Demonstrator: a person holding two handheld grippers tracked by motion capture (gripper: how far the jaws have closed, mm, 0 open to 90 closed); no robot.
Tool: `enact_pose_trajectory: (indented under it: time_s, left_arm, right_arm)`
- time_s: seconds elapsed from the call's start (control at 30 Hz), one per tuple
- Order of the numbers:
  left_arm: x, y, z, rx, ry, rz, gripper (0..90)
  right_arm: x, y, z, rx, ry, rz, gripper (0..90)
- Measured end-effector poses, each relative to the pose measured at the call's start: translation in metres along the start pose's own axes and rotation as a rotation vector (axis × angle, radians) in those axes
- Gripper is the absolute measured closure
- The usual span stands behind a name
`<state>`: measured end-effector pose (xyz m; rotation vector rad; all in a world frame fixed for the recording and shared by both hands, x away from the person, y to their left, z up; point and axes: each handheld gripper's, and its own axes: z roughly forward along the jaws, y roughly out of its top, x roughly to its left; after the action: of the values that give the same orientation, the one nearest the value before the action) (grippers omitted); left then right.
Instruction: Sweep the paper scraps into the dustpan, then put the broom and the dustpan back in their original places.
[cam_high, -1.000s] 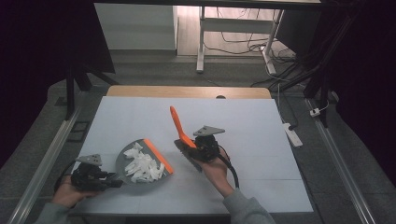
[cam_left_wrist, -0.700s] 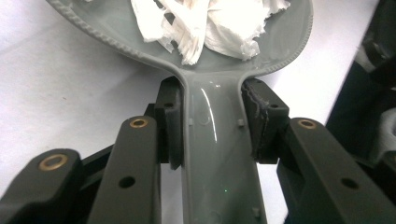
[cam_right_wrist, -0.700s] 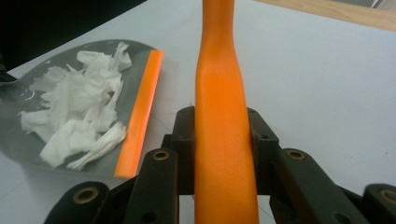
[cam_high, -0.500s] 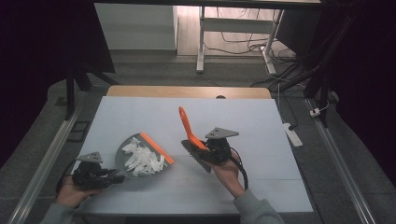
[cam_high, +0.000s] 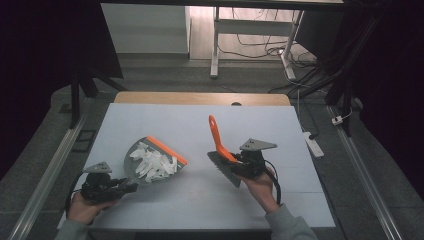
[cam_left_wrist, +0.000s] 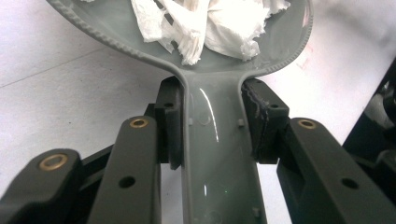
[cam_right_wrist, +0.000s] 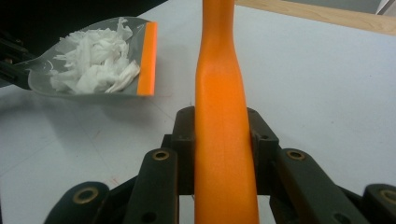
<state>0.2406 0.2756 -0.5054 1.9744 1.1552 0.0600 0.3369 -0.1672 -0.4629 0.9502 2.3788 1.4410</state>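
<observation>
A grey dustpan (cam_high: 132, 156) with an orange lip lies left of centre on the white table, and white paper scraps (cam_high: 152, 164) are heaped in it. My left gripper (cam_high: 128, 188) is shut on its grey handle (cam_left_wrist: 215, 154), pads pressing both sides, with the scraps (cam_left_wrist: 205, 23) just ahead. My right gripper (cam_high: 235, 163) is shut on an orange brush (cam_high: 216, 137), right of the pan and apart from it. The handle tilts up and away, and the grey bristles (cam_high: 223, 169) point down at the table. In the right gripper view the handle (cam_right_wrist: 222, 93) runs between the jaws, with the dustpan (cam_right_wrist: 147, 58) at upper left.
The white tabletop (cam_high: 280, 200) spreads wide to the right and beyond both tools, ending at a wooden far edge (cam_high: 200, 97). A white power strip (cam_high: 313, 143) lies off the right side. Metal rails (cam_high: 52, 170) flank the table on the floor.
My right gripper has carried the brush rightward, away from the dustpan's lip. The left gripper and dustpan have stayed about where they were.
</observation>
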Motion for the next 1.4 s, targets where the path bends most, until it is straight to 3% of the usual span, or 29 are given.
enact_pose_trajectory:
  time_s: [0.3, 0.63, 0.8, 1.17, 1.4]
  left_arm:
    - [-0.007, -0.002, -0.003, -0.081, 0.059, -0.079, 61.2]
    - [-0.01, -0.003, -0.004, -0.128, 0.108, -0.125, 61.2]
    - [-0.01, -0.004, -0.004, -0.138, 0.117, -0.143, 61.2]
    - [-0.015, -0.004, 0.001, -0.156, 0.141, -0.177, 61.2]
    - [-0.016, -0.005, 0.003, -0.17, 0.161, -0.201, 61.2]
  right_arm:
    - [-0.01, -0.011, -0.018, 0.0, 0.014, 0.012, 70.0]
    - [-0.019, -0.015, -0.035, -0.017, 0.022, 0.049, 70.0]
    - [-0.023, -0.019, -0.038, -0.006, 0.025, 0.07, 70.0]
    - [-0.026, -0.028, -0.043, 0.009, 0.034, 0.169, 70.0]
    - [-0.031, -0.03, -0.046, 0.01, 0.033, 0.199, 70.0]
